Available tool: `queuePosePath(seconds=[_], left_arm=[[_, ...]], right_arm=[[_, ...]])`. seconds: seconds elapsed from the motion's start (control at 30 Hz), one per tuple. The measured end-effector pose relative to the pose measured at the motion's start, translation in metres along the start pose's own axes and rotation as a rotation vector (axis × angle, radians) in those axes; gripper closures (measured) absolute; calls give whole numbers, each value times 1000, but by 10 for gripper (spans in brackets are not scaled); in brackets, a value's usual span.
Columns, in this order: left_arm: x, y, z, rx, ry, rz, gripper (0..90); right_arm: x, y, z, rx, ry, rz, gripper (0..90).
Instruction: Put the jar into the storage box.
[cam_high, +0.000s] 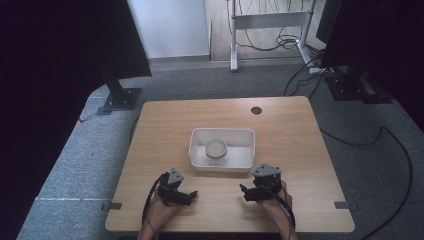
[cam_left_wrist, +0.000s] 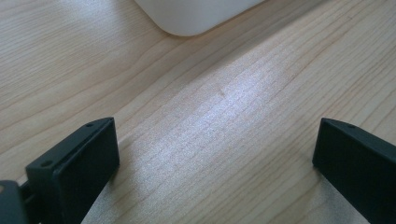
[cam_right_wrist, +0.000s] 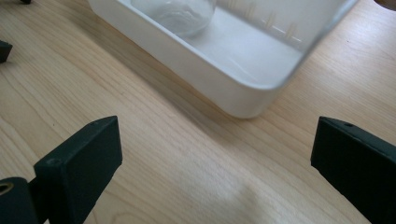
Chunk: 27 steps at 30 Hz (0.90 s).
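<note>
Resting low over the near half of a wooden table (cam_high: 290, 130), two hand-held grippers face a white plastic tub (cam_high: 246, 150) that sits near the middle of the tabletop. Inside the tub, toward its left half as seen from the high view, stands a clear glass jar (cam_high: 216, 149), upright with its round mouth facing up. The left gripper (cam_high: 187, 196) lies near the tub's front left corner and apart from it, its jaws spread wide with only bare wood grain between them; in the left gripper view, a rounded corner of the tub (cam_left_wrist: 196, 16) shows at the top of the picture, well clear of the jaws. The right gripper (cam_high: 247, 192) sits just in front of the tub's front right corner, also with jaws spread wide and nothing held; the right gripper view looks over the tub's (cam_right_wrist: 224, 88) front wall to the rounded bottom of the jar (cam_right_wrist: 180, 16) standing on the tub's floor. Each gripper is held by a hand, with the person's forearms coming in from the bottom edge of the high view and a cable trailing back from each tool. A small dark round hole (cam_high: 256, 110) marks the table's far side, beyond the tub. Grey carpet (cam_high: 80, 165) surrounds the table, with loose cables running across it on the right.
</note>
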<state>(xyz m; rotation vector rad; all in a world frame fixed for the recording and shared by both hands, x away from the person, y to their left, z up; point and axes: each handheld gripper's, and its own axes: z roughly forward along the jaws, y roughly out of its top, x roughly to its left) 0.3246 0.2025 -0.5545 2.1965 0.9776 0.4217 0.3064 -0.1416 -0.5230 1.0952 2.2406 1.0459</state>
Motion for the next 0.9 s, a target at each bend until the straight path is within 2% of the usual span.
queuePosePath(seconds=[0.4,0.9], left_arm=[[0,0,0,0,0,0,3],[0,0,0,0,0,0,3]], right_arm=[[-8,-25,-13,0,-32,22,16],[-13,-48,-15,41,-57,49,18]])
